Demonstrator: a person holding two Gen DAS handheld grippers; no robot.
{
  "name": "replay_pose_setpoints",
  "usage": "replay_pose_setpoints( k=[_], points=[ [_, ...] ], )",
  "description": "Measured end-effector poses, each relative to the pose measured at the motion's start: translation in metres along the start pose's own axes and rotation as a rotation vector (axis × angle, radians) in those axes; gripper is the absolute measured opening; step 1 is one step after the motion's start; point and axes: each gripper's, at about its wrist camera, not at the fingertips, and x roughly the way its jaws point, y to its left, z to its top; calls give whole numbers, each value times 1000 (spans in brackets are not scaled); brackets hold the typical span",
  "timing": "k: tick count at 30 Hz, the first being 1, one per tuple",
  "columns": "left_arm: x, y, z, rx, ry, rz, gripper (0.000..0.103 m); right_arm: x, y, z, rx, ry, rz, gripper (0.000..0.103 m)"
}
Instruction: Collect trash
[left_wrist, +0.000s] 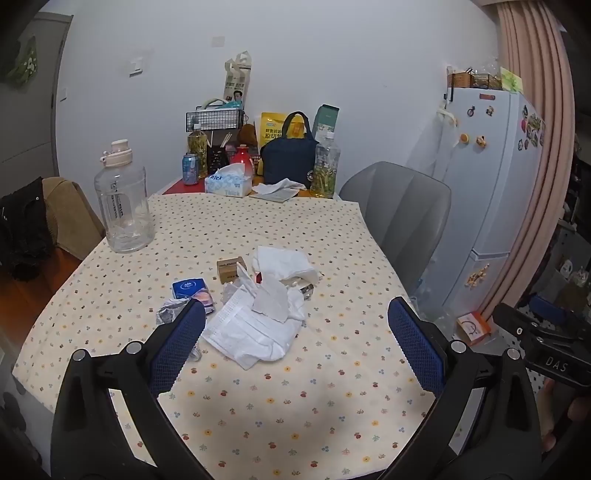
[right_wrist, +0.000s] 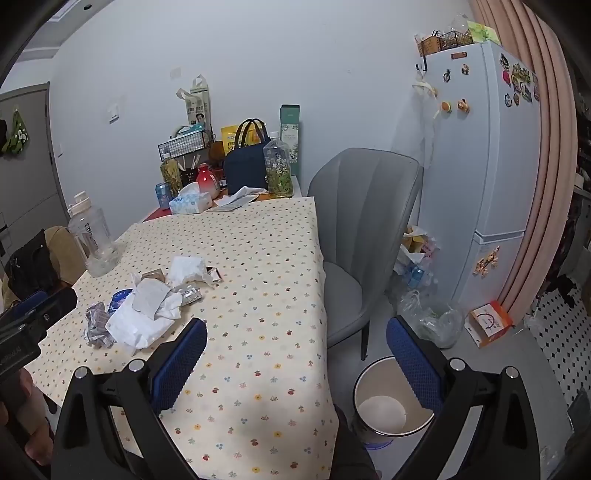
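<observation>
Your left gripper has its jaws spread wide with nothing between them, hovering over the near end of the table and tilted down a bit. Right past the jaws sits the trash pile: a white face mask lying flat closest to you, crumpled tissues on top and behind it, a crushed silvery wrapper just behind your left finger, a blue packet beside that, and a little cardboard box touching the tissues.

Your right gripper is wide open and empty too, hanging over the table's right edge. Below it on the floor there's a white trash bin, partly behind the right finger, with only its pale bottom showing inside.

Further out, a big clear water jug stands on the left side of the table, well apart from the pile. The far end is crowded with a tissue box, a navy lunch bag and bottles. A grey chair sits at the table's right, with a white fridge behind it.
</observation>
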Motion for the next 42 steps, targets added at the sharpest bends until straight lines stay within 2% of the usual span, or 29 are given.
replay_pose_setpoints(
  k=[27, 34, 39, 42],
  points=[
    [1, 2, -3, -12, 6, 10, 98, 1, -2, 0, -5, -5, -9, 95],
    [-1, 7, 0, -30, 30, 14, 98, 1, 2, 0, -13, -2, -7, 95],
    [-2, 11, 0, -31, -8, 17, 98, 0, 3, 0, -12, -1, -4, 95],
    [-2, 12, 1, -30, 5, 24, 98, 0, 4, 1, -14, 1, -5, 95]
  ],
)
